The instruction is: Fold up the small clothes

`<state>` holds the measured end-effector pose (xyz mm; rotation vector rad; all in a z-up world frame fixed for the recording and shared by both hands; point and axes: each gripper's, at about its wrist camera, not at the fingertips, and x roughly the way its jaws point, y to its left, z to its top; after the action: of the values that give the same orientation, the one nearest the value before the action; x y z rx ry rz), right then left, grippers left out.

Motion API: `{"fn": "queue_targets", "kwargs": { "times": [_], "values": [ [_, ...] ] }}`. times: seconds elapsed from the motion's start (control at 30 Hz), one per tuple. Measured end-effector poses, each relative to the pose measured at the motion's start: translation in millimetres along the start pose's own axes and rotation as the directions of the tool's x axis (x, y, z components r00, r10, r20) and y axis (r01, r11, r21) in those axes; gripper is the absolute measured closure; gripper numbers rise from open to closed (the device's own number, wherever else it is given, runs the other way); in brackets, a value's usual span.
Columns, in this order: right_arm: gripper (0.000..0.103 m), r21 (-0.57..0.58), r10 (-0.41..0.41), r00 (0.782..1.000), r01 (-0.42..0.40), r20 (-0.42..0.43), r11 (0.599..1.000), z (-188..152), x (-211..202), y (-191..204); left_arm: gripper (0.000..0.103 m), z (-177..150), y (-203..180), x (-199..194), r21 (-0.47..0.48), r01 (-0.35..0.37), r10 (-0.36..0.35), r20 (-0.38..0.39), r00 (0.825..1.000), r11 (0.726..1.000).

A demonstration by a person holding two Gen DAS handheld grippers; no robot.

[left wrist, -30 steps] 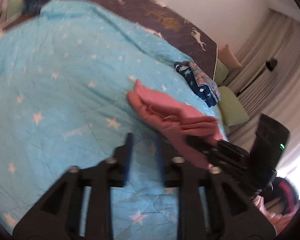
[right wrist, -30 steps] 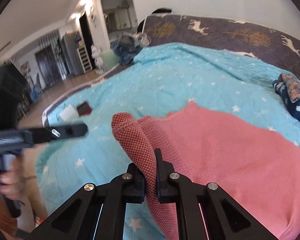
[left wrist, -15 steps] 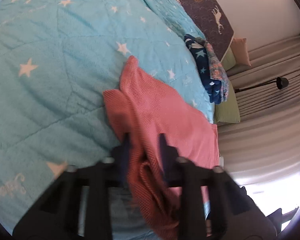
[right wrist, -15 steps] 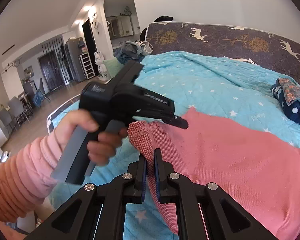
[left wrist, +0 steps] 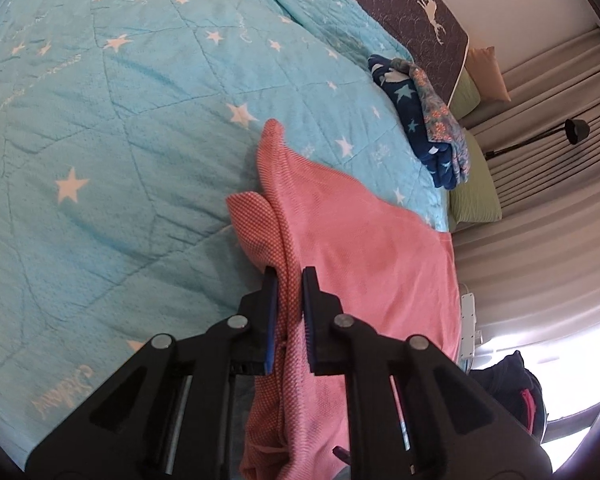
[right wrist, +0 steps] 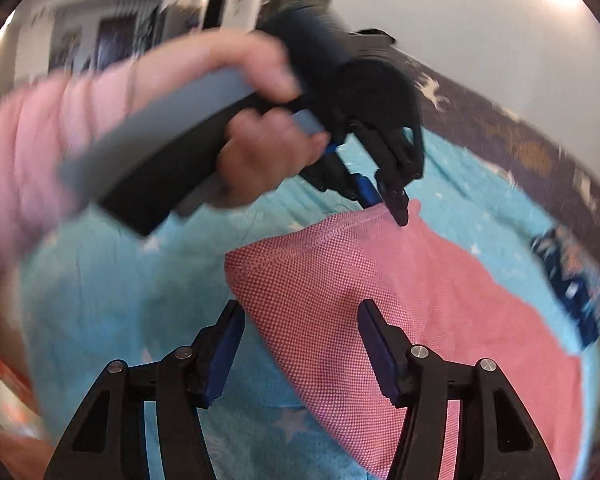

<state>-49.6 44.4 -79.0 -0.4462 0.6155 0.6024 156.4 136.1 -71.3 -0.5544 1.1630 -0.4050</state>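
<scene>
Right wrist view: my left hand (right wrist: pixel 260 148), in a pink ribbed sleeve, reaches in from the upper left of the frame, wrapped round the grey-and-black handle of the left gripper (right wrist: pixel 384 196), which tilts down toward the centre. Its tips meet the top hem of the pink garment (right wrist: pixel 380 300); motion blur makes that contact hard to judge here. The left wrist view settles it: my left gripper (left wrist: pixel 288 300) is clamped on a bunched fold of the pink garment (left wrist: pixel 360 256), its blue-padded fingers (left wrist: pixel 270 312) nearly together with cloth between them. My right gripper (right wrist: pixel 300 344) is spread wide, jaws parted either side of the garment's near corner, gripping nothing. White cursive writing (left wrist: pixel 62 392) is stitched into the turquoise star quilt (left wrist: pixel 100 140) at lower left; I can't read it. The garment lies spread on the quilt, centre to lower right.
</scene>
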Motion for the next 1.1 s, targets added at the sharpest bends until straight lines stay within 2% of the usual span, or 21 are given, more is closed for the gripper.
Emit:
{"fn": "queue_targets", "kwargs": {
  "times": [0.17,0.23,0.27,0.33,0.4,0.47,0.5,0.53,0.6,0.7,0.77,0.8,0.87,0.93,1.1],
  "values": [
    [0.043,-0.121,-0.067,0.998,0.066,-0.002,0.991,1.0,11.0,26.9,0.090,-0.3,11.6,4.4,-0.006,-0.004,0.004,-0.034,0.999,1.000],
    [0.048,-0.175,-0.107,0.994,0.103,-0.014,0.979,1.3,20.1,35.7,0.090,0.7,14.3,11.3,-0.007,-0.015,0.014,-0.055,0.998,1.000],
    [0.052,-0.185,-0.120,0.993,0.114,-0.020,0.976,0.8,22.7,38.6,0.088,0.9,17.5,14.9,-0.014,-0.022,0.021,-0.066,0.998,1.000],
    [0.085,-0.192,-0.130,0.991,0.121,-0.037,0.974,0.6,27.1,42.1,0.067,1.6,24.4,18.4,-0.031,-0.029,0.027,-0.078,0.997,0.999],
    [0.093,-0.177,-0.139,0.990,0.131,-0.036,0.975,0.8,23.9,43.6,0.065,3.0,28.2,22.0,-0.042,0.000,-0.003,-0.086,0.996,0.999],
    [0.096,-0.137,-0.112,0.993,0.108,-0.027,0.985,2.4,19.2,35.6,0.065,3.0,26.0,23.5,-0.013,0.001,-0.002,-0.089,0.996,1.000],
    [0.096,-0.113,-0.098,0.995,0.095,-0.022,0.989,3.9,16.9,30.6,0.084,2.4,21.3,23.0,0.025,-0.011,0.013,-0.081,0.997,1.000],
    [0.097,-0.079,-0.077,0.997,0.076,-0.014,0.994,5.5,13.0,24.9,0.092,2.3,17.0,22.3,0.056,-0.007,0.011,-0.083,0.997,0.998],
    [0.097,-0.003,-0.028,1.000,0.028,0.009,1.000,8.8,4.1,10.6,0.093,1.2,8.0,15.6,0.092,-0.023,0.028,-0.054,0.998,0.996],
    [0.097,0.142,0.051,0.997,-0.057,0.050,0.988,10.4,-11.2,-18.5,0.093,5.0,-7.9,0.1,0.096,0.013,-0.011,-0.015,1.000,0.995],
    [0.097,0.280,0.106,0.990,-0.130,0.098,0.951,8.3,-25.1,-51.7,0.093,11.0,-22.2,-7.6,0.103,0.041,-0.041,-0.001,0.999,0.994],
    [0.097,0.363,0.140,0.980,-0.182,0.139,0.914,4.6,-35.2,-72.0,0.093,14.1,-33.0,-10.4,0.117,0.047,-0.048,0.006,0.999,0.992],
    [0.097,0.446,0.164,0.968,-0.232,0.188,0.865,-2.5,-47.5,-96.4,0.093,19.7,-59.9,-11.0,0.161,0.055,-0.057,0.011,0.998,0.985],
    [0.097,0.497,0.145,0.962,-0.245,0.232,0.832,-11.1,-63.0,-115.6,0.093,22.8,-86.5,-6.5,0.203,0.059,-0.062,0.007,0.998,0.977],
    [0.097,0.571,0.066,0.954,-0.230,0.293,0.788,-36.4,-101.5,-143.0,0.093,14.6,-170.8,27.7,0.341,0.074,-0.064,-0.040,0.997,0.937]
  ]
}}
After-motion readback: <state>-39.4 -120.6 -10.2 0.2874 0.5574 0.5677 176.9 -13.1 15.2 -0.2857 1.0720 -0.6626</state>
